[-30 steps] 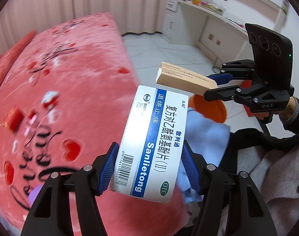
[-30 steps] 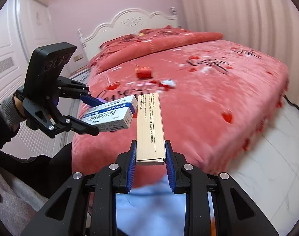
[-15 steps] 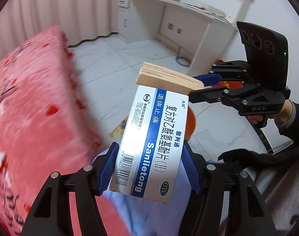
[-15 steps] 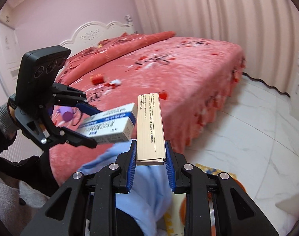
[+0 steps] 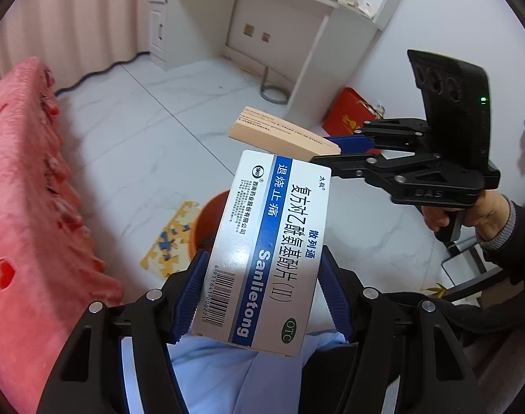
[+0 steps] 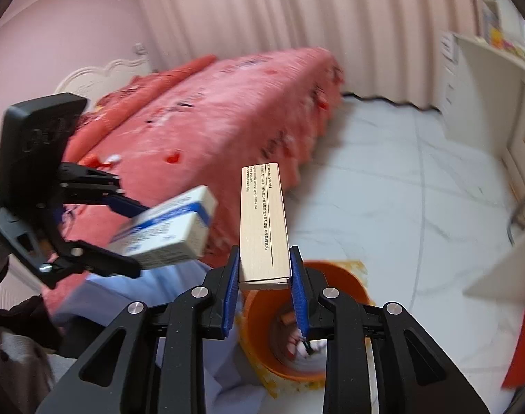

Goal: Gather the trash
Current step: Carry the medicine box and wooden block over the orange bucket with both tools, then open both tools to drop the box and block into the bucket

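My left gripper (image 5: 260, 293) is shut on a white and blue medicine box (image 5: 269, 241), also seen in the right wrist view (image 6: 169, 231). My right gripper (image 6: 264, 296) is shut on a long tan cardboard box (image 6: 262, 227), which also shows in the left wrist view (image 5: 279, 136). An orange bin (image 6: 262, 327) with some trash inside stands on the floor right below my right gripper; in the left wrist view its rim (image 5: 207, 217) shows behind the medicine box. Both boxes are held in the air over the bin area.
The red bed (image 6: 210, 110) is to the left, with small bits (image 6: 107, 160) lying on it. A yellow puzzle mat (image 5: 172, 238) lies under the bin. A white desk (image 5: 262, 17) and a red bag (image 5: 348, 114) stand by the wall. The floor is white marble tile.
Both grippers have swung away from the bed toward the floor, each still holding its box. The orange bin has come into view beneath them.
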The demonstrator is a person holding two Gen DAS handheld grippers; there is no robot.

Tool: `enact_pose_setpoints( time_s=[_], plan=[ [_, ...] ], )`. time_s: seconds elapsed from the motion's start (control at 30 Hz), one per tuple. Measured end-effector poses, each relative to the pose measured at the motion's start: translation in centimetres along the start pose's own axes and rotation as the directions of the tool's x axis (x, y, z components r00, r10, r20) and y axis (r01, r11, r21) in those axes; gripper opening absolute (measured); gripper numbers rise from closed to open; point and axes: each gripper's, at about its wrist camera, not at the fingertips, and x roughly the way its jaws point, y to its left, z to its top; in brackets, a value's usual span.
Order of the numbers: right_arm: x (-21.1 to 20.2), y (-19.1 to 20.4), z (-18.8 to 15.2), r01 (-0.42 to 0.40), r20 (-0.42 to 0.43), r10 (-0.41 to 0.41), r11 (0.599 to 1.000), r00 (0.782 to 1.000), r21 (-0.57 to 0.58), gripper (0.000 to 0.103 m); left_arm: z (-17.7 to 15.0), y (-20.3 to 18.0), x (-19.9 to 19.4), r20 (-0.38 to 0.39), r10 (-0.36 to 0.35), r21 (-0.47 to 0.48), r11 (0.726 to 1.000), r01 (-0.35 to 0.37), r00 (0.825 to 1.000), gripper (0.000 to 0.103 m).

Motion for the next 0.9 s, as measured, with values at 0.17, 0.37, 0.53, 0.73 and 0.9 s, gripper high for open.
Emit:
enact_pose_setpoints(
  time_s=[0.17,0.37,0.53,0.73,0.9],
  plan=[
    [1.8,-2.9,-2.3,0.031,-0.051,-0.027,0.997,0.998,0.068,0.028,0.9,-0.2,2.5,-0.049,-0.031,0.007,0.999,0.031,0.998,0.064],
    [3.4,-5.6,-3.4,0.051,-0.07,-0.042,0.989,0.997,0.139,0.046,2.1,-0.2,4.5,-0.089,-0.044,0.002,0.999,0.044,0.995,0.064],
    [3.1,-6.3,-3.7,0.054,-0.058,-0.045,0.986,0.997,0.159,0.046,2.6,-0.2,5.9,-0.113,-0.056,-0.006,0.998,0.056,0.992,0.064],
    [2.5,-6.9,-3.6,0.065,-0.039,-0.059,0.983,0.997,0.17,0.045,3.2,-0.5,7.4,-0.129,-0.037,0.009,0.999,0.038,0.991,0.065],
    [2.4,-7.3,-3.6,0.066,-0.035,-0.061,0.981,0.998,0.185,0.045,3.8,-0.7,8.2,-0.127,-0.007,0.022,1.0,0.009,0.992,0.072]
  ],
)
